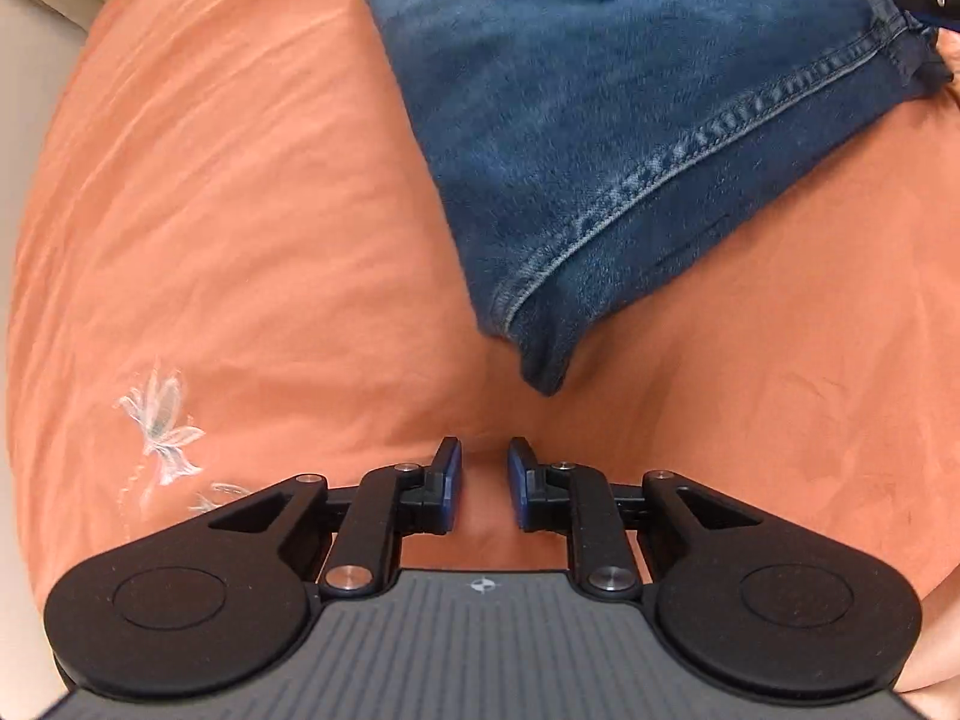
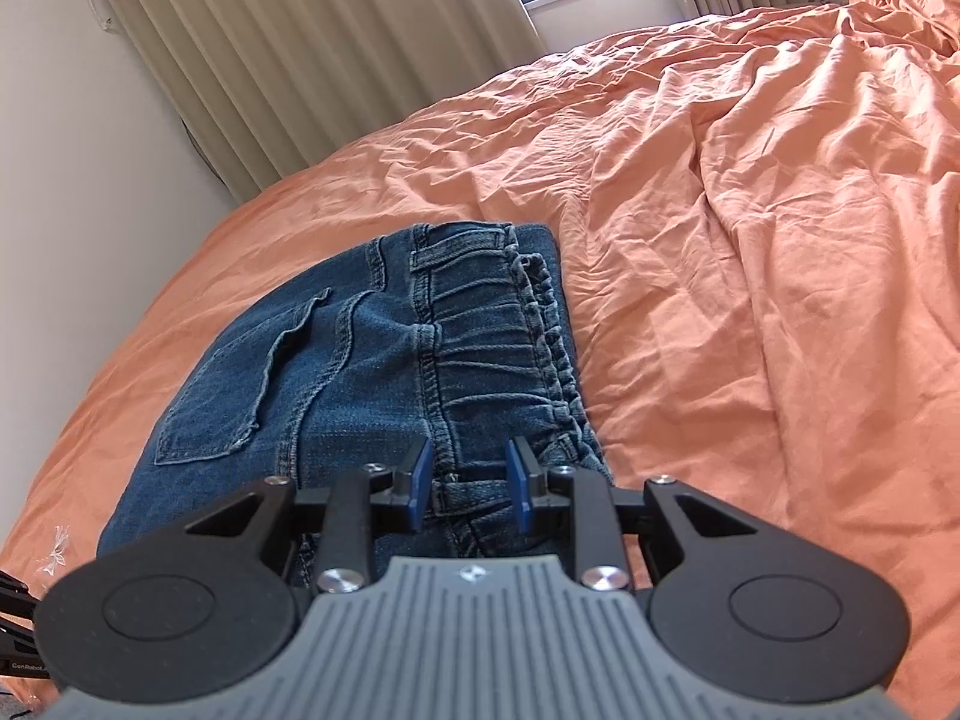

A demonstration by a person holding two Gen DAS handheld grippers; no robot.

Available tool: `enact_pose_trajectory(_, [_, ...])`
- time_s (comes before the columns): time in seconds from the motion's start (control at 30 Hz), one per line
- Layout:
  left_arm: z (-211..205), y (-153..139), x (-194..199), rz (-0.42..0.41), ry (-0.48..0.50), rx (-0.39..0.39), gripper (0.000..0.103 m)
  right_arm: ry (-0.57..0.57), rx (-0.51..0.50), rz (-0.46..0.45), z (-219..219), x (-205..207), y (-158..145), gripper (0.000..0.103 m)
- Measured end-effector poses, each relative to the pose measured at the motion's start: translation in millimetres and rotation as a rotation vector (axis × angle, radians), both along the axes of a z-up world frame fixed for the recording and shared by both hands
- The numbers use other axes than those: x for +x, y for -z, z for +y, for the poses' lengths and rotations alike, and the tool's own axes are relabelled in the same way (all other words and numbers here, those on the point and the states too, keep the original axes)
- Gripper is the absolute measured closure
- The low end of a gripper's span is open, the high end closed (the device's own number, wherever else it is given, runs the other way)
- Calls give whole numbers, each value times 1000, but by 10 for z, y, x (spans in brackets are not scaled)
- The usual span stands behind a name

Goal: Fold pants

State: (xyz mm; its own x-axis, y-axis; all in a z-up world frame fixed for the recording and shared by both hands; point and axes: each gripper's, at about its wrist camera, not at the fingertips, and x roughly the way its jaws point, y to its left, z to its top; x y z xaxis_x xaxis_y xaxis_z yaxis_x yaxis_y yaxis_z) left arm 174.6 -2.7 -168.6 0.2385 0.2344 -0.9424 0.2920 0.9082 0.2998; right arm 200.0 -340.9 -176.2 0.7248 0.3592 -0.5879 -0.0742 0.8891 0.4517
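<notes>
Blue jeans (image 1: pixel 630 120) lie folded into a compact stack on the orange bedsheet (image 1: pixel 240 210). In the right wrist view the jeans (image 2: pixel 360 372) show a back pocket and the elastic waistband on top. My left gripper (image 1: pixel 485 456) is open and empty, hovering over bare sheet just short of the stack's near corner. My right gripper (image 2: pixel 468 459) is open over the waistband at the stack's near edge, holding nothing. A bit of the right gripper (image 1: pixel 927 0) shows at the top right of the left wrist view.
The orange sheet (image 2: pixel 750 240) is rumpled to the right of the jeans. A white embroidered flower (image 1: pixel 162 420) marks the sheet at the left. Beige curtains (image 2: pixel 312 60), a window and a white wall (image 2: pixel 78 180) stand beyond the bed.
</notes>
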Motion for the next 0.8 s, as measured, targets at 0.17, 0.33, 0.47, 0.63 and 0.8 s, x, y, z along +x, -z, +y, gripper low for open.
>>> enact_pose_trajectory(0.17, [63, -379, -10, -96, -17, -146, 72, 52, 110, -15, -195, -233, -132, 65])
enact_pose_trajectory(0.33, [119, -678, 115, -314, -66, -313, 52, 200, 337, -16, -578, -372, -117, 39])
enact_pose_trajectory(0.47, [311, -692, 278, -381, -202, -487, 32, 217, 492, 86, -700, -287, 97, 32])
enact_pose_trajectory(0.63, [684, -472, 549, -380, -419, -666, 29, 177, 507, 170, -610, -124, 270, 32])
enact_pose_trajectory(0.8, [975, -112, 743, -356, -575, -835, 29, 146, 523, 192, -560, 39, 391, 34])
